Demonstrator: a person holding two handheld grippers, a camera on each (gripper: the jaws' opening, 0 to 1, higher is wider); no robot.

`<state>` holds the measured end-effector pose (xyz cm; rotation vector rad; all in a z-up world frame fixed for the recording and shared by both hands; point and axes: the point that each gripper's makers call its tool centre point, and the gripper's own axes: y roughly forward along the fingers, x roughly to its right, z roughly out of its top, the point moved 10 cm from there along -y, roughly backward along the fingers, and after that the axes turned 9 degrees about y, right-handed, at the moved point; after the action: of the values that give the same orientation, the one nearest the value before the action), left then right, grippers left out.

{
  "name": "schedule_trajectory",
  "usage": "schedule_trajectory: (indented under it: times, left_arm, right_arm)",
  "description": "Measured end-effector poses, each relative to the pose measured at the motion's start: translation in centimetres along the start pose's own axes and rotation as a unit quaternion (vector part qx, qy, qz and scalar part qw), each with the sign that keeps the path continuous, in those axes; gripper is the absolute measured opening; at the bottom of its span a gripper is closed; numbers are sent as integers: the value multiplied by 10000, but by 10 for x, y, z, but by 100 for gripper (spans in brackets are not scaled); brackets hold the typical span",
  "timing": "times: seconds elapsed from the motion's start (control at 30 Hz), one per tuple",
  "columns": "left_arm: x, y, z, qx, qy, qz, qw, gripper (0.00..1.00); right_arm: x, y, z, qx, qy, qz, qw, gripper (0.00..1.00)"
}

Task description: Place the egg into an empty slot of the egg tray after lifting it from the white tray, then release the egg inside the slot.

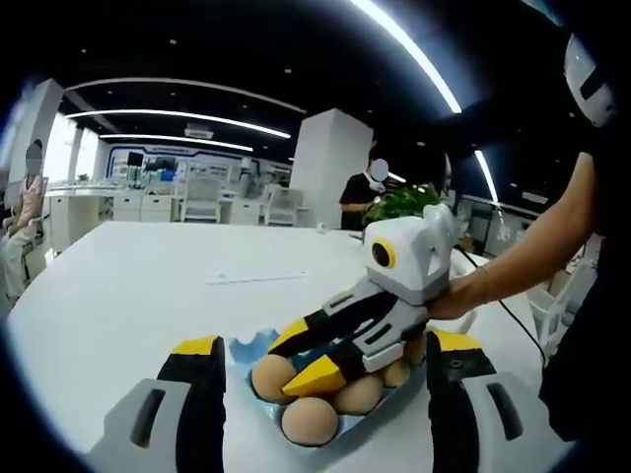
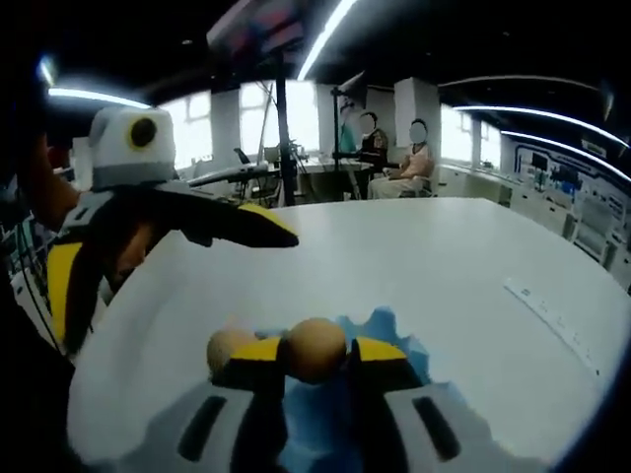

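Spanning both views: a wide white bench [image 1: 148, 286], bare apart from the trays and a thin strip lying flat further out [image 1: 254, 279].
Room: open office with long ceiling light strips, white pillars, desks and chairs behind; a green plant [image 1: 399, 202] stood beyond the bench; seated people showed at the far side in the right gripper view.
Egg tray: light blue tray [image 1: 258, 345] with peaked dividers sat on the bench just ahead of the left gripper; several brown eggs rested in its slots, the nearest at [image 1: 309, 421].
Right gripper: [image 2: 315, 357] jaws were narrowed onto one brown egg [image 2: 315, 349], pads touching both its sides; egg was held just above the blue tray. In the left gripper view this gripper [image 1: 330, 372] reached down over the tray from the right, a person's hand [image 1: 458, 296] gripping its handle.
Left gripper: [image 1: 320, 365] jaws stood wide apart, holding nothing, framing the tray. In the right gripper view it appeared at left [image 2: 251, 225], raised above the bench.
Second egg: another brown egg [image 2: 227, 345] lay just left of the held one, partly behind the jaw.
Hidden: lower part of the held egg and the slot beneath it were covered by the jaws; which slots were empty could not be told; white tray could not be made out.
Egg axis: the held egg looked nearly round; long axis and pointed end could not be told.
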<state>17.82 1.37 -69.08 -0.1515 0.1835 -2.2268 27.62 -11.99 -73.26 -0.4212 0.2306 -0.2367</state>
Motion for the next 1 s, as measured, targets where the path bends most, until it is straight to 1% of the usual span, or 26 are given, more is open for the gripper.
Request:
schedule_trajectory:
  times: [0.17, 0.3, 0.47, 0.5, 0.63, 0.8, 0.83, 0.93, 1.0]
  left_arm:
    - [1, -1, 2, 27, 26, 17, 10000, 84]
    - [5, -1, 4, 50, 51, 14, 10000, 84]
    - [7, -2, 5, 44, 88, 14, 10000, 84]
    - [8, -2, 5, 40, 62, -11, 10000, 84]
    - [8, -1, 5, 30, 56, -12, 10000, 83]
    - [10, 1, 6, 37, 78, -58, 9999, 82]
    - [10, 1, 6, 31, 74, -72, 9999, 82]
    - [9, 2, 7, 43, 152, -7, 9999, 85]
    - [8, 2, 8, 55, 121, -39, 9999, 83]
  right_arm:
    - [1, -13, -1, 114, 74, -196, 9997, 25]
    - [4, -25, -3, 199, 236, -301, 9991, 25]
    - [7, -46, -7, 261, 267, -484, 9981, 24]
    - [7, -48, -8, 255, 269, -500, 9981, 24]
    - [11, -67, -14, 269, 331, -685, 9967, 24]
    - [13, -85, -23, 219, 395, -809, 9957, 24]
    - [13, -87, -23, 221, 390, -822, 9956, 24]
    - [14, -102, -26, 208, 332, -911, 9951, 24]
    - [15, -111, -30, 199, 349, -972, 9944, 24]
